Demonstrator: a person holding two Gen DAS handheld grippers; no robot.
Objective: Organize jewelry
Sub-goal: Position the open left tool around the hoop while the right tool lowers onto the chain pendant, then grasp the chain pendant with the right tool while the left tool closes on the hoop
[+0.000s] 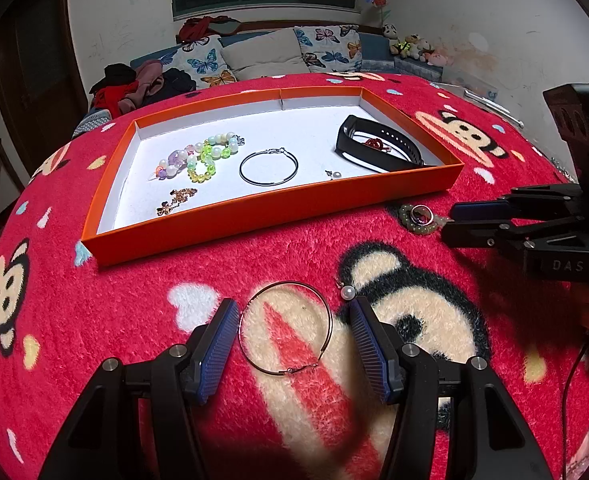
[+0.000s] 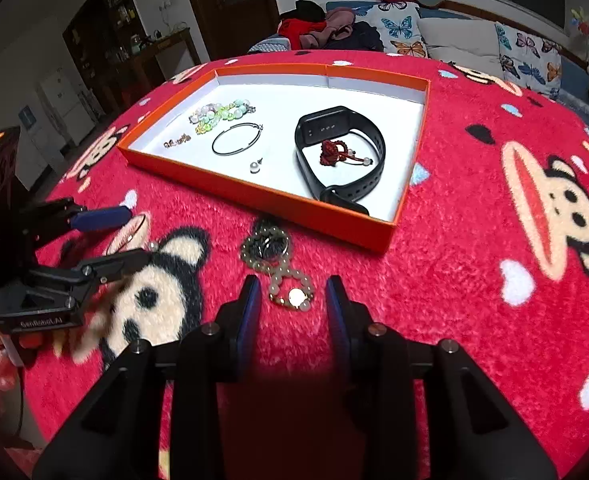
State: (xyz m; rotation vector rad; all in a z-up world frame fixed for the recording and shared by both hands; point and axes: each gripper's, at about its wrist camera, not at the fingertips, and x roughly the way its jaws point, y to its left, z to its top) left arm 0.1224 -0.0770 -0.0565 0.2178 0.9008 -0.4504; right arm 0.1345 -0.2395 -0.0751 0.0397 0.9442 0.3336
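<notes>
My left gripper [image 1: 294,322] hangs low over the red cartoon-monkey blanket [image 1: 474,360] that covers the tabletop, its jaws spread with a large hoop earring [image 1: 284,328] lying flat between them. The blue pads [image 1: 218,344] stand just outside the hoop on either side — from this angle I cannot tell whether the left one touches the wire. A pearl stud [image 1: 348,292] lies on the blanket just beyond the tip of the right-hand pad.

My right gripper [image 2: 293,292] is also down near the blanket, jaws parted and not pinching anything. Between its tips lies the near end of a pale green bead bracelet [image 2: 290,280] with a round gold charm; the pads stand clear of it on both sides. The bracelet's far end is coiled by a small ring [image 2: 272,245], close to the front wall of the orange tray [image 2: 254,194].

Inside the tray, on its white floor, sit a pastel bead bracelet [image 1: 198,156], a small gold flower earring [image 1: 176,200], a second hoop earring [image 1: 268,168], another pearl stud [image 2: 254,167] and a black fitness band [image 2: 340,156] — with a red knotted cord charm [image 2: 336,148] lying inside the band's loop.
</notes>
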